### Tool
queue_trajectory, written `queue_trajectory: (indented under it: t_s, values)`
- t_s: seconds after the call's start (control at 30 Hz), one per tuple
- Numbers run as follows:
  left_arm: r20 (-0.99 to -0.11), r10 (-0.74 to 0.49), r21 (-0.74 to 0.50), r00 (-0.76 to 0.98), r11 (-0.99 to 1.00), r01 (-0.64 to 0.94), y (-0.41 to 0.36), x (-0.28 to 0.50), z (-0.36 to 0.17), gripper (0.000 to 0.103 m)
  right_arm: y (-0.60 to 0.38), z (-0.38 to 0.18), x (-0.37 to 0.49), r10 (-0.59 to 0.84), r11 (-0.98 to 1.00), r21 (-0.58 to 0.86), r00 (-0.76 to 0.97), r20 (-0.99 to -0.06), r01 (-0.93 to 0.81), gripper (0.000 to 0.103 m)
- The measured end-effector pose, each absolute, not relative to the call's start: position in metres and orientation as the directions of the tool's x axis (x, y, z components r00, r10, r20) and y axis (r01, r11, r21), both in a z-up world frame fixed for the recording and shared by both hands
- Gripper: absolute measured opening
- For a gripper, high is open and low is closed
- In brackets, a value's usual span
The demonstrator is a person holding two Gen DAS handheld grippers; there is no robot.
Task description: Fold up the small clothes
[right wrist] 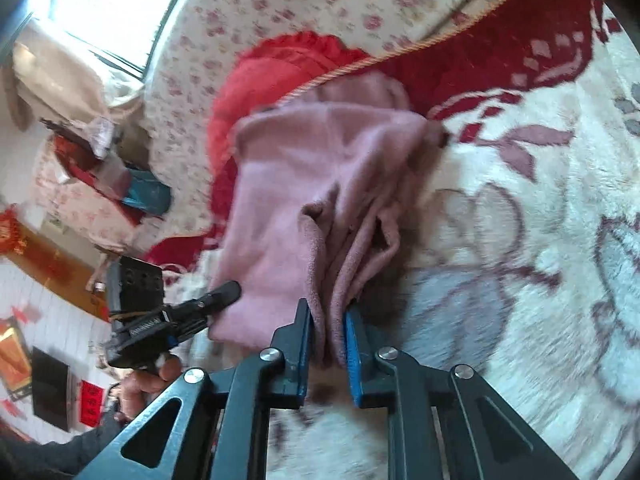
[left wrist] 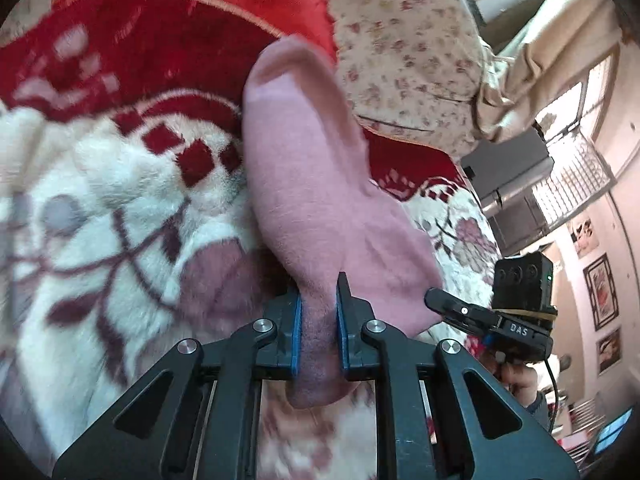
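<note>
- Landmark: the pink fleece garment (left wrist: pixel 304 184), lying on the patterned plush blanket (left wrist: pixel 120 184) that covers the bed.
- Left tongs (left wrist: pixel 318 320): clenched on a bunched near edge of the garment; cloth fills the gap between the blue pads (left wrist: pixel 297 332).
- Right tongs (right wrist: pixel 329 334): clenched on several gathered layers at the garment's near edge. In the left wrist view these tongs (left wrist: pixel 440 300) touch the garment's right corner.
- Risk, judged: each grip holds a thick wad, not a single hem. A lift could drag hidden layers along and produce a crooked fold.
- Risk, judged: the deep blanket pile may cling to the fleece, so the far part could drag or roll under when pulled.
- Risk, judged: both grips sit close together on the near edge; spreading too quickly could pull cloth out of one pad pair.
- Edges: beyond the garment's far end lie a red cloth (right wrist: pixel 256 80) and a floral sheet (right wrist: pixel 320 4). A fold carried that way could snag the red cloth.
- Open room: bare blanket extends to the garment's right in the right wrist view; room clutter lies well apart on its left.
</note>
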State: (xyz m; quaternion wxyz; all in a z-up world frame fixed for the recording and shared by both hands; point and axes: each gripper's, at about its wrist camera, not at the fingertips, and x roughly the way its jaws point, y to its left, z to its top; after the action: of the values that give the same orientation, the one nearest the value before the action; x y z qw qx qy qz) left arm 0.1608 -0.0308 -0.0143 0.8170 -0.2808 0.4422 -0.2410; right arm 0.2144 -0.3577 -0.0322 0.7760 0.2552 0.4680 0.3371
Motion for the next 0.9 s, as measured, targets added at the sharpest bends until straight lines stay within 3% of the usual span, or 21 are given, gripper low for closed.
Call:
queue_trajectory:
  t_s: [0.3, 0.47, 0.53, 0.63, 0.7, 0.77, 0.9]
  values:
    - [-0.68, -0.601, -0.611, 0.42, 0.781, 0.128, -0.026, 0.088, -0.029, 0.014, -0.353, -0.031, 0.128, 0.734, 0.673, 0.705, 0.318, -0.6, -0.222, 0.014]
    - [-0.686, -0.561, -0.572, 0.464, 0.81, 0.133, -0.026, 0.091, -0.022, 0.016, -0.363, -0.013, 0.11, 0.456, 0.882, 0.447, 0.517, -0.724, -0.152, 0.014]
    - [-0.675, -0.536, -0.539, 0.508, 0.827, 0.156, -0.028, 0.093, -0.009, 0.016, -0.36, 0.007, 0.111, 0.425, 0.899, 0.397, 0.594, -0.683, -0.186, 0.014]
    - [-0.658, -0.539, -0.531, 0.527, 0.827, 0.183, -0.029, 0.1, 0.002, 0.016, -0.331, 0.034, 0.115, 0.496, 0.868, 0.36, 0.628, -0.6, -0.341, 0.014]
    - [-0.666, -0.554, -0.536, 0.501, 0.821, 0.196, -0.034, 0.097, -0.001, 0.024, -0.297, 0.044, 0.118, 0.542, 0.837, 0.306, 0.611, -0.577, -0.453, 0.014]
    - [-0.695, -0.551, -0.531, 0.462, 0.826, 0.186, -0.038, 0.092, -0.011, 0.028, -0.277, 0.036, 0.122, 0.501, 0.852, 0.23, 0.603, -0.621, -0.471, 0.014]
    - [-0.735, -0.54, -0.551, 0.411, 0.828, 0.103, -0.032, 0.074, -0.032, 0.028, -0.271, -0.009, 0.141, 0.454, 0.862, 0.253, 0.446, -0.771, -0.44, 0.014]
